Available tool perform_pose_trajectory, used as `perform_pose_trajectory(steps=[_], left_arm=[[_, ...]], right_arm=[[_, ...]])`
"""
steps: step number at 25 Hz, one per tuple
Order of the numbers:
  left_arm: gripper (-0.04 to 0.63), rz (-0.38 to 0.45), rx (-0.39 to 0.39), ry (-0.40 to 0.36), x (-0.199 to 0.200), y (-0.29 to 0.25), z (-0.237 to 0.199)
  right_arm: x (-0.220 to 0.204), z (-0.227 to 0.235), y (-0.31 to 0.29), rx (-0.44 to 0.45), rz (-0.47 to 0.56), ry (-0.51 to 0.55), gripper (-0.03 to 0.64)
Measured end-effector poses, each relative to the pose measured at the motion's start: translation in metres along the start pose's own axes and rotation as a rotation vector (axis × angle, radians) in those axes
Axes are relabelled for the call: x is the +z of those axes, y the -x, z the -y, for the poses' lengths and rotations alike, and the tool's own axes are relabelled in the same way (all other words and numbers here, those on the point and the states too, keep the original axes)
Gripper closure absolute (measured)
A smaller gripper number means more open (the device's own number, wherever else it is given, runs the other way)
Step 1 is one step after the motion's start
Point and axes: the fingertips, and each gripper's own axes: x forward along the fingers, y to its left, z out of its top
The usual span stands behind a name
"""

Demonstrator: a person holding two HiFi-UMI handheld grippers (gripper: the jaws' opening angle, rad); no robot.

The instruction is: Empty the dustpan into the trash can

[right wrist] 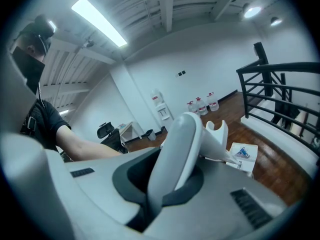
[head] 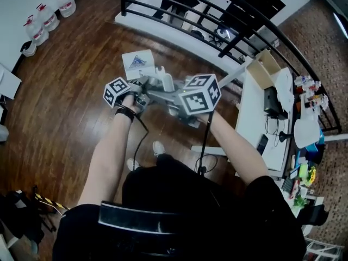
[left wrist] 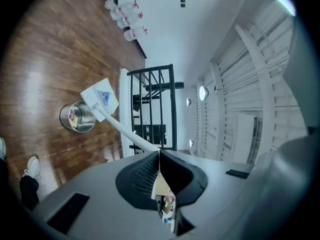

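Above the wooden floor [left wrist: 45, 59], the dustpan [left wrist: 101, 98] hangs with its flat white plastic pan beside the rim of the round, shiny metal trash can [left wrist: 75, 118]. Your right tongs [right wrist: 162, 184] clamp its smooth, rounded handle [right wrist: 180, 144]. Your left tongs [left wrist: 159, 156] are closed on nothing, with the thin shaft [left wrist: 125, 131] passing their tips. This looks like the tipping step: next, centre the pan over the can and tilt it mouth-down.

Open floor [left wrist: 45, 59] around trash can [left wrist: 77, 117], railing [left wrist: 150, 84] nearby
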Motion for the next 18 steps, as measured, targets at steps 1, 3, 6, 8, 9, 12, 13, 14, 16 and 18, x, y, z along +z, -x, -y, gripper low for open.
perform_pose_trajectory(steps=[1, 3, 6, 8, 9, 12, 13, 14, 16, 18], left_arm=[[0.584, -0.012, -0.012, 0.024, -0.004, -0.005, 0.001], [0.517, -0.025, -0.044, 0.084, -0.01, -0.013, 0.005], [0.428, -0.03, -0.09, 0.156, -0.015, -0.025, 0.011], [0.425, -0.036, -0.102, 0.184, -0.019, -0.032, 0.013], [0.425, -0.038, -0.102, 0.2, -0.021, -0.036, 0.014], [0.425, -0.049, -0.099, 0.246, -0.031, -0.048, 0.013], [0.423, -0.056, -0.099, 0.254, -0.036, -0.051, 0.013], [0.425, -0.062, -0.099, 0.262, -0.04, -0.055, 0.014], [0.405, -0.067, -0.105, 0.285, -0.048, -0.06, 0.016], [0.405, -0.063, -0.109, 0.306, -0.054, -0.065, 0.019]], right_arm=[[0.0, -0.001, 0.004, -0.006, 0.005, 0.0, 0.609], [0.002, -0.003, 0.012, -0.017, 0.021, -0.001, 0.609], [0.006, -0.008, 0.025, -0.035, 0.048, 0.001, 0.607], [0.007, -0.011, 0.035, -0.048, 0.054, 0.012, 0.606], [0.007, -0.012, 0.04, -0.055, 0.056, 0.018, 0.604], [0.009, -0.017, 0.053, -0.069, 0.075, 0.03, 0.603], [0.01, -0.02, 0.056, -0.072, 0.082, 0.033, 0.603], [0.01, -0.023, 0.059, -0.073, 0.084, 0.037, 0.603], [0.009, -0.028, 0.064, -0.078, 0.082, 0.046, 0.603], [0.007, -0.033, 0.07, -0.084, 0.083, 0.052, 0.603]])
